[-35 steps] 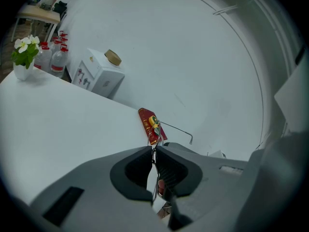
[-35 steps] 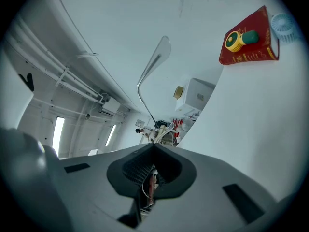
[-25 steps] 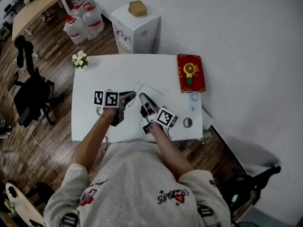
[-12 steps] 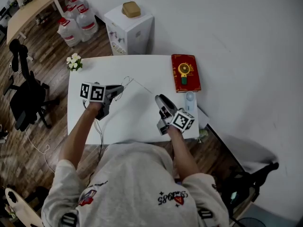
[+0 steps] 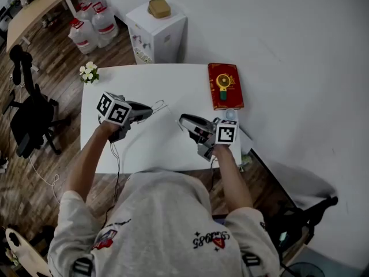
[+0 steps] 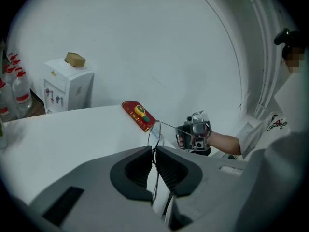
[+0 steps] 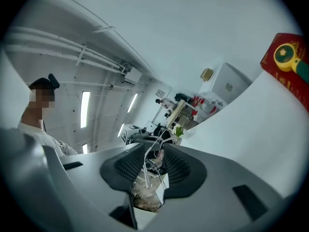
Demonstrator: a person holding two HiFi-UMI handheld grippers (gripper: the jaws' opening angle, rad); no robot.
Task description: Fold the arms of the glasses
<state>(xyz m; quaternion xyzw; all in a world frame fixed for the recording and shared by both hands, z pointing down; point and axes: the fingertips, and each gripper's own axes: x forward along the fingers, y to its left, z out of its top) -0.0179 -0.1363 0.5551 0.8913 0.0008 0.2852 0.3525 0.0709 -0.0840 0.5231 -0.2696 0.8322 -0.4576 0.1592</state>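
Head view shows the left gripper (image 5: 149, 109) pinched shut on the thin wire glasses (image 5: 158, 104), held above the white table (image 5: 155, 148). The glasses stick out past its tips, with one arm (image 6: 170, 125) running on toward the right gripper (image 5: 183, 119). That gripper faces them from a little way off with nothing between its jaws, which have just been closing to a narrow gap. It looks best placed to press the arm in.

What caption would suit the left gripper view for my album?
Left tool shut on thin wire-framed glasses over a white table, red book beyond.
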